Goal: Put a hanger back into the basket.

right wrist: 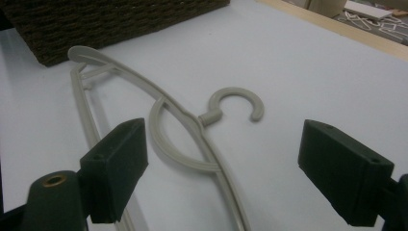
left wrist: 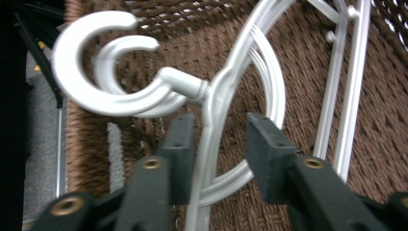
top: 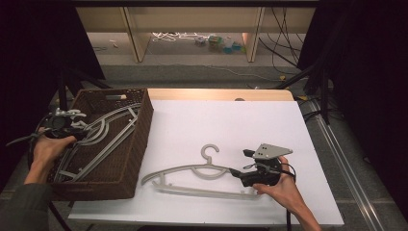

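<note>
Several grey plastic hangers (top: 103,134) lie in a brown wicker basket (top: 139,139) at the table's left. My left gripper (top: 79,130) reaches in over the basket's left rim. In the left gripper view it (left wrist: 219,127) is open, its jaws straddling the top hanger (left wrist: 96,96) just below the hook, with a second hook underneath. Another grey hanger (top: 197,171) lies flat on the white table, hook pointing away. My right gripper (top: 243,168) is at that hanger's right end, wide open (right wrist: 223,134), the hanger (right wrist: 235,94) lying on the table beyond its jaws.
The white table surface (top: 231,120) stretches right of the basket, with a wooden edge (top: 216,94) at the back. Black stands and cables (top: 317,82) flank the table. The basket's woven wall (right wrist: 96,24) rises beyond the loose hanger.
</note>
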Demonstrator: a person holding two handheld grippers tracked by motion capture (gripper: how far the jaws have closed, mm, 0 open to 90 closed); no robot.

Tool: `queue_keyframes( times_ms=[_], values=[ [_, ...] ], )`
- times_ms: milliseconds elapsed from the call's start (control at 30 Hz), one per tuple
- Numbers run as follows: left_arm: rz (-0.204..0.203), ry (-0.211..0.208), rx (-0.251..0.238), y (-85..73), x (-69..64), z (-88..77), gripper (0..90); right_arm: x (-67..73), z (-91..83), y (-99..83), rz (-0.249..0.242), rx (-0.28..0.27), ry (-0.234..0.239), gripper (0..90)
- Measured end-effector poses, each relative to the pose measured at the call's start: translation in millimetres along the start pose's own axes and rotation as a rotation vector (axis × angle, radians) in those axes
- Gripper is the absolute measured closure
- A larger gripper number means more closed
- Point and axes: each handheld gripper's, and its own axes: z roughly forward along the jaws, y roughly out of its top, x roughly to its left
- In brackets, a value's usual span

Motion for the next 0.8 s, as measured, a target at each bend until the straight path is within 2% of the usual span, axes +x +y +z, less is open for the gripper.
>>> queue_keyframes(
  times_ms=[33, 133, 200, 233, 300, 367, 400, 467, 500, 667, 800],
  values=[
    [-0.011, 0.014, -0.015, 0.1, 0.0, -2.5, 61.1, -0.1, 0.0, -0.1, 0.0, 0.0, 0.001, 18.5],
    [-0.045, 0.017, -0.068, 2.3, -2.5, -12.4, 57.1, -1.0, -0.2, -0.1, 0.01, 0.002, -0.001, 18.3],
    [-0.078, 0.024, -0.097, 5.0, -5.2, -20.1, 49.0, -0.7, -0.2, -0.9, 0.013, 0.005, 0.001, 18.4],
    [-0.102, 0.018, -0.13, 6.1, -6.9, -24.8, 46.1, -0.9, -1.2, -0.6, 0.01, 0.02, -0.004, 18.4],
    [-0.131, -0.012, -0.188, 7.9, -11.2, -34.7, 43.1, -1.2, 0.6, -0.8, 0.009, 0.005, -0.004, 18.3],
    [-0.142, -0.037, -0.236, 9.0, -17.4, -45.7, 39.7, -0.5, 0.9, -0.9, 0.009, 0.009, 0.001, 18.3],
    [-0.146, -0.051, -0.245, 8.9, -19.4, -49.3, 38.5, -0.2, 1.0, -1.1, 0.006, 0.01, 0.001, 18.4],
    [-0.202, -0.103, -0.311, 7.7, -27.1, -57.6, 37.4, -0.2, 1.3, -0.9, 0.006, 0.009, 0.002, 18.4],
    [-0.211, -0.13, -0.337, 6.8, -32.2, -60.6, 37.2, -0.2, 1.4, -0.8, 0.007, 0.009, 0.001, 18.3],
    [-0.202, -0.185, -0.402, 2.9, -62.7, -71.8, 33.1, 0.3, 1.9, -1.1, 0.007, 0.006, -0.001, 18.3],
    [-0.191, -0.26, -0.478, 1.5, -93.0, -78.4, 29.7, 0.5, 3.0, -1.4, 0.01, 0.009, 0.001, 17.9]
  ],
)
